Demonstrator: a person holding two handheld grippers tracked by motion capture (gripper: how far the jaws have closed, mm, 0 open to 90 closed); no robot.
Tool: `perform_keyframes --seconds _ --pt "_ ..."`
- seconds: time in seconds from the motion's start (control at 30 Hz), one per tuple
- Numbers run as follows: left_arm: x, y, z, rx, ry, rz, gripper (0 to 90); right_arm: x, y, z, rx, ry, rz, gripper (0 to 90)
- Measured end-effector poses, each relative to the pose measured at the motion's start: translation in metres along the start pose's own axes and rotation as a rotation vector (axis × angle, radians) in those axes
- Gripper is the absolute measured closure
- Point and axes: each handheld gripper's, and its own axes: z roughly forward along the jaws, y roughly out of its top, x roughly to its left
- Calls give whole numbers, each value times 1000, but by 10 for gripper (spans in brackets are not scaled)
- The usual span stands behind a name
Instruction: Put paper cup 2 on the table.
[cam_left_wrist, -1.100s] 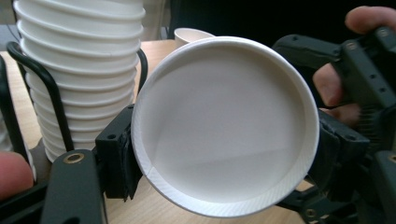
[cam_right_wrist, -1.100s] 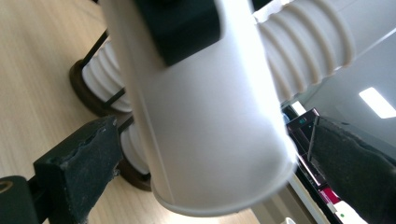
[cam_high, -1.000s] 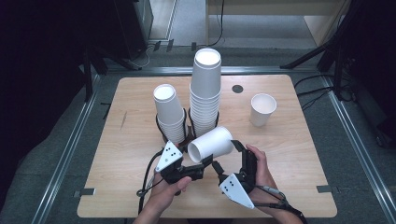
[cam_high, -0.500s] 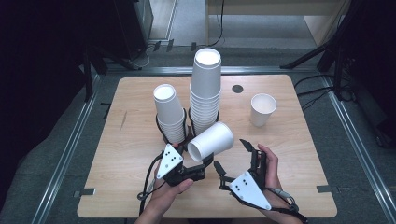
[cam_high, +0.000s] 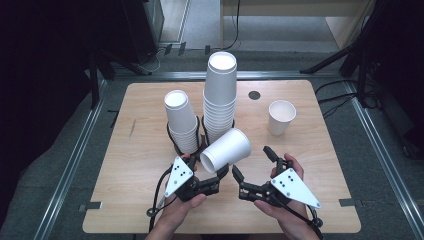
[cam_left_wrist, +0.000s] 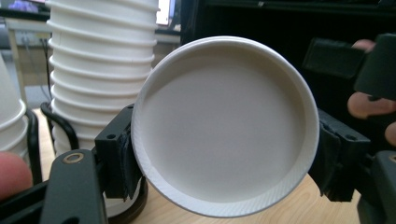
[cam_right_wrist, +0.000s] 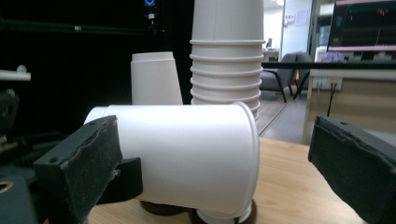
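Since the earlier frame, the right gripper has drawn back from the held cup toward the lower right of the high view, and its jaws stand apart with nothing between them. Left gripper, at lower centre of the high view, is clenched on that cup, which lies on its side above the table. In the left gripper view the cup's ringed end faces the camera, a black pad pressing each flank. Just behind it in the high view rise two stacks of upturned white cups: a short stack to the left and a tall stack at centre. A single cup stands upright at centre right, well apart from the stacks. A dark round hole marks the tabletop above it.
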Motion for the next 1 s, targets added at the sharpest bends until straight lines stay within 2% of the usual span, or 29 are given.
perform_keyframes --seconds 0.1,0.23,0.37,0.5,0.6,0.7,1.0 --pt "-2 -2 0 -33 10 16 234 -1 -1 1 -12 -7 110 28" --pt "-1 -4 1 -49 7 -13 234 -3 -3 3 1 -32 257 27" --pt "-3 -7 2 -70 10 -2 234 -4 -5 5 9 -45 406 20" --pt "-5 -7 2 -86 -1 15 235 -4 -7 6 13 -52 521 15" --pt "-6 -8 2 -78 -3 18 236 -4 -10 6 22 -59 615 11" --pt "-7 -8 2 -77 -8 22 236 -5 -14 7 40 -40 749 6" --pt "-13 -12 5 -66 -20 32 236 -8 -19 10 77 6 1060 0"
